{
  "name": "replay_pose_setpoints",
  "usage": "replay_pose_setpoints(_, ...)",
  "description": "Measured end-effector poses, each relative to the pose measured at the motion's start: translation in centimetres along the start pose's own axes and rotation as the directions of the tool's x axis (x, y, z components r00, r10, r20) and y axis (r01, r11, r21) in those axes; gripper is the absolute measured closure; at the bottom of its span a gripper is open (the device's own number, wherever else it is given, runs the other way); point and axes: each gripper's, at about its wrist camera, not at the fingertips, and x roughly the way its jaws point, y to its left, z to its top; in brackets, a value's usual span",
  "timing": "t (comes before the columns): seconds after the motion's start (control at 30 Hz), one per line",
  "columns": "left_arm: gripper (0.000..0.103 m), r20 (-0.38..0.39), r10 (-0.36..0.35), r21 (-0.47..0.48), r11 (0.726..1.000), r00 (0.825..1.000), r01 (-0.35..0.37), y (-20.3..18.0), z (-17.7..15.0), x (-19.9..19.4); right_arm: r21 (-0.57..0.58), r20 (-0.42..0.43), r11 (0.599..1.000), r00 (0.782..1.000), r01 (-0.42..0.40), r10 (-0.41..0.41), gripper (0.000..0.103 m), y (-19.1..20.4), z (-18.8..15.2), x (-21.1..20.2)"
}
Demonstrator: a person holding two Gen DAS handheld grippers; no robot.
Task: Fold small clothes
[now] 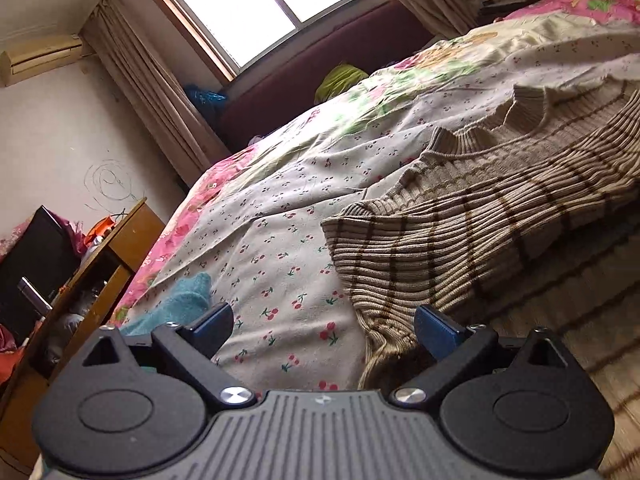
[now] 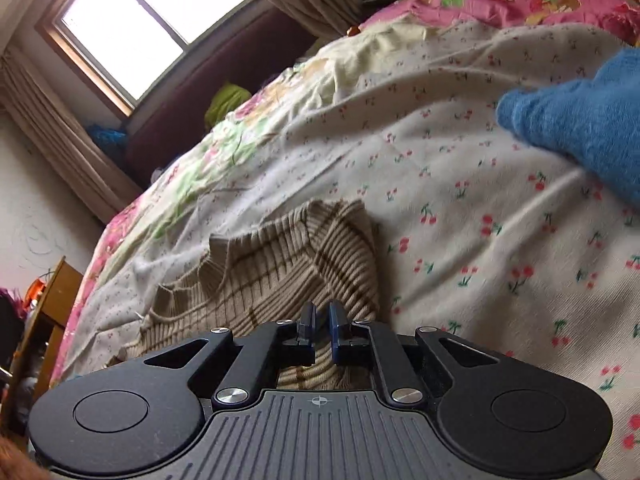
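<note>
Left gripper [image 1: 324,330] we see with blue pads wide apart, nothing between them, hovering over the white cherry-print bedsheet [image 1: 280,248] just left of the beige ribbed knit sweater with brown stripes [image 1: 460,220]; right pad at the sweater's near edge. Right gripper [image 2: 322,322] has a narrow gap between its pads, knit visible behind the gap; we cannot tell if it pinches fabric. Sweater lies mid-bed, collar far. Blue fuzzy garment [image 2: 580,128] lies far right, well apart
</note>
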Motion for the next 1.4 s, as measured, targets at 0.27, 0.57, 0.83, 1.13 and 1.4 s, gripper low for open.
replay_pose_setpoints(0.27,0.0,0.025,-0.052,-0.05,0.997,0.998,0.053,0.6,0.5,-1.0,0.004,-0.042,1.0,0.999,0.022,-0.021,0.092,0.8,-0.2,1.3)
replay_pose_setpoints(0.57,0.0,0.019,-0.086,-0.228,0.97,0.996,0.088,2.4,2.4,0.6,-0.208,-0.1,0.973,0.992,-0.101,0.082,0.092,6.5,-1.0,2.8)
replay_pose_setpoints(0.83,0.0,-0.137,-0.14,-0.353,0.932,0.981,0.083,3.4,-0.2,5.2,-0.347,-0.188,0.938,0.981,-0.03,-0.038,0.095,9.1,-2.1,6.6)
replay_pose_setpoints(1.13,0.0,-0.098,-0.129,-0.368,0.926,0.987,0.085,3.6,-0.4,4.7,-0.521,-0.319,0.806,0.94,-0.281,0.121,0.092,18.0,-5.1,9.7)
replay_pose_setpoints(1.4,0.0,-0.101,-0.156,-0.425,0.9,0.983,0.099,4.4,-0.8,5.9,-0.591,-0.358,0.76,0.932,-0.27,0.053,0.101,20.0,-6.6,13.8)
